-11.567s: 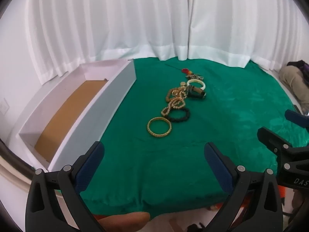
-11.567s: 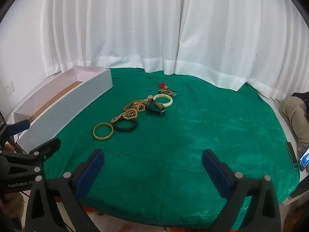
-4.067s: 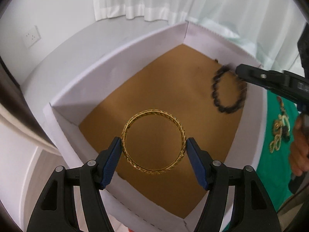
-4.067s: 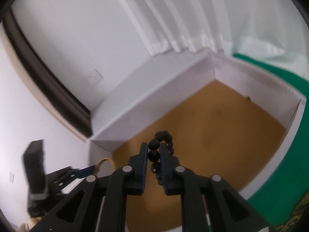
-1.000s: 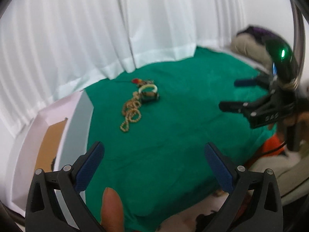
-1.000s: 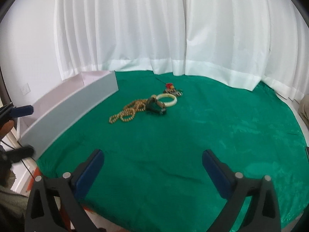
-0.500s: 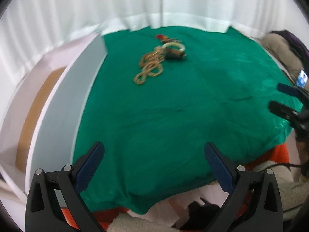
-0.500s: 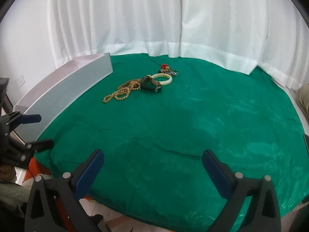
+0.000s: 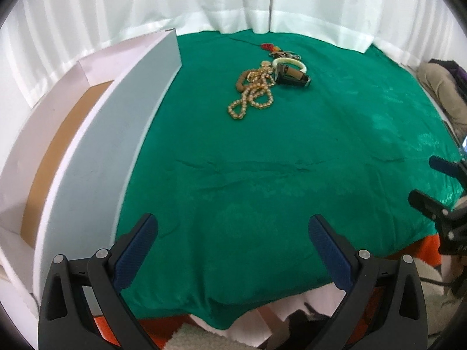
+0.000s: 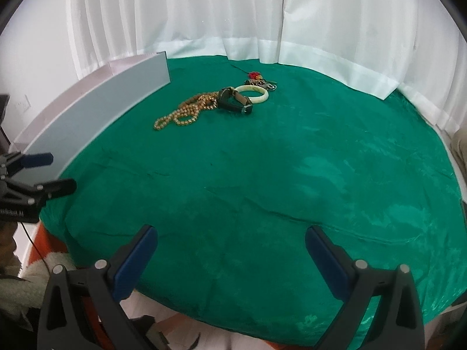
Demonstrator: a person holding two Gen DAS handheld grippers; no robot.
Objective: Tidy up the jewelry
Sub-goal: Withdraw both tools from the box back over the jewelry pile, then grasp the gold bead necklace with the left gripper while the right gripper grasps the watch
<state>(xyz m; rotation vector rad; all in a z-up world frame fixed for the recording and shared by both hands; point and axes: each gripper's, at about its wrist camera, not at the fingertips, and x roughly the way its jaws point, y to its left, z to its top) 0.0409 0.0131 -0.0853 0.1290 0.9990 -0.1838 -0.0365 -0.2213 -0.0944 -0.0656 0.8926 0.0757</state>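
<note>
A pile of jewelry lies at the far side of the green cloth (image 9: 262, 160): a gold bead necklace (image 9: 252, 97) (image 10: 186, 112), a dark watch (image 9: 292, 77) (image 10: 235, 102), a white bangle (image 9: 292, 63) (image 10: 252, 93) and a red beaded piece (image 9: 270, 47) (image 10: 254, 75). The white box (image 9: 116, 122) (image 10: 96, 116) with a brown floor stands at the left. My left gripper (image 9: 233, 245) (image 10: 43, 172) is open and empty at the near edge. My right gripper (image 10: 230, 250) (image 9: 429, 180) is open and empty, also near the front edge.
White curtains (image 10: 233, 14) hang behind the table. The cloth's front edge drops off just below both grippers, with orange and white material (image 9: 408, 248) beneath. Bags (image 9: 443, 78) lie at the far right.
Both grippers, once holding a gold bangle and a black bead bracelet over the box, now hover open and empty at the table front. In the last second, the left view swung back to face the table.
</note>
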